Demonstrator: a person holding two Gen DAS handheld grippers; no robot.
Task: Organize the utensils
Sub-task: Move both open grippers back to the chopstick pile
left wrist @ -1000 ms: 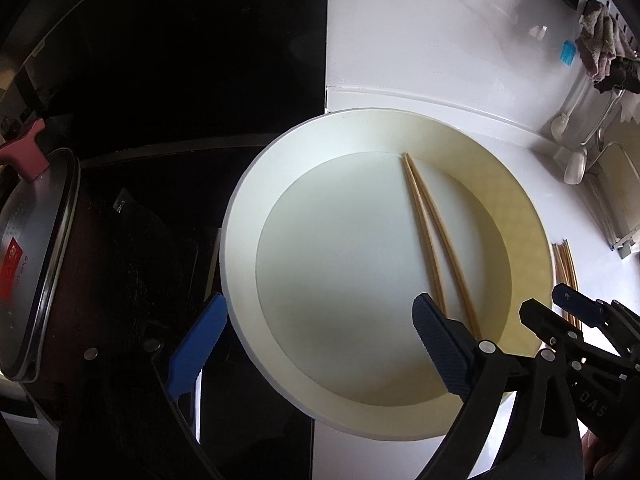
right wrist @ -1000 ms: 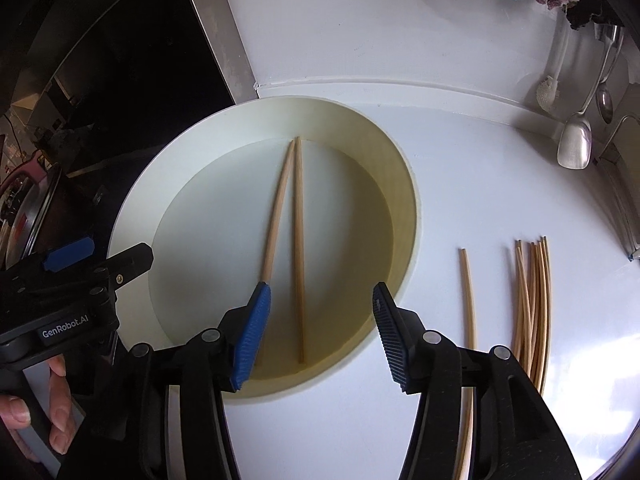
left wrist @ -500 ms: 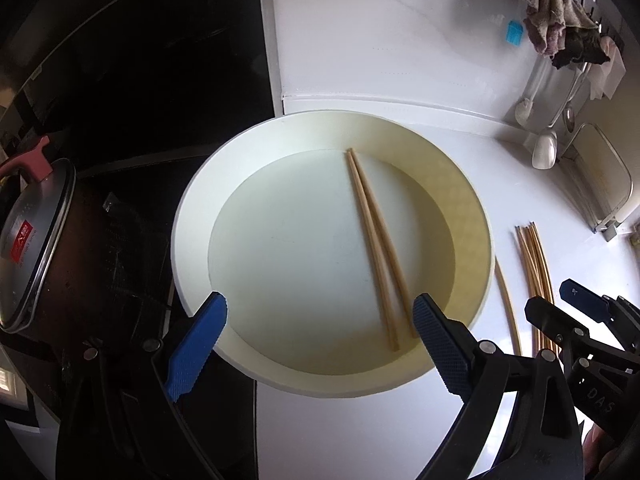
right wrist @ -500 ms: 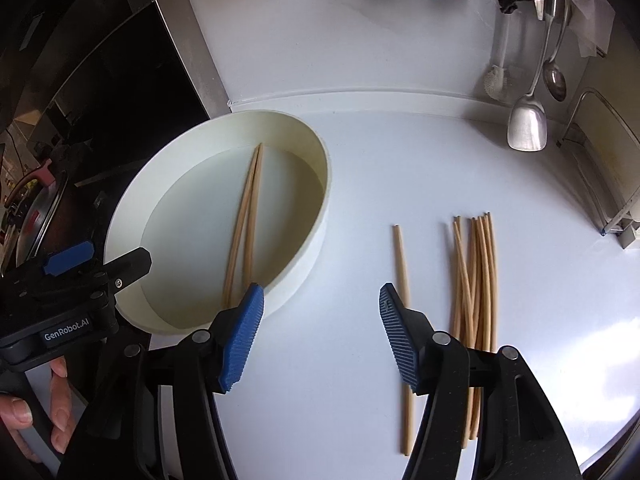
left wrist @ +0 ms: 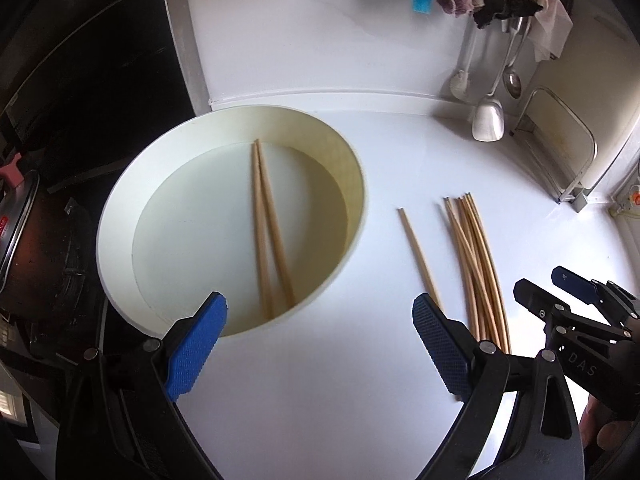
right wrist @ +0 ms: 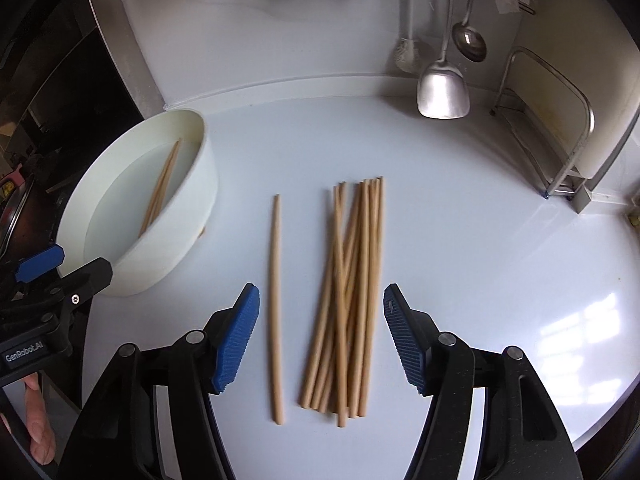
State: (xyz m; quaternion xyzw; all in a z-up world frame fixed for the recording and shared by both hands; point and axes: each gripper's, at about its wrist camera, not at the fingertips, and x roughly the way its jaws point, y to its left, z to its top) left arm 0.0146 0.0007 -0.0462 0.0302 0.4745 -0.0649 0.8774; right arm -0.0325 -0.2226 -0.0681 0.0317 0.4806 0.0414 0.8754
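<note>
Between the blue pads of the right tool (right wrist: 320,334) lie both the single chopstick (right wrist: 276,308) and the loose bundle of chopsticks (right wrist: 352,296) on the white table (right wrist: 500,240); its jaws have just been opening, stand wide and hold nothing. The left tool (left wrist: 320,344) is likewise spread and empty, hanging over bare table beside the round white basin (left wrist: 120,208), where two chopsticks (left wrist: 268,232) already lie. The likeliest slip, as I judge it, is a close that catches several sticks at once: the bundle is crossed and fanned, so a squeeze could roll some away or lift one by its end and let it swing. Aiming at the lone stick avoids that, though it lies flat on a glossy surface and may skid. Room is generous on the right and ahead; the basin's tall wall stands near on the left, and the left tool's body crowds that same side. Hanging ladles (right wrist: 442,84) and a wire rack (right wrist: 560,140) sit well apart at the back.
</note>
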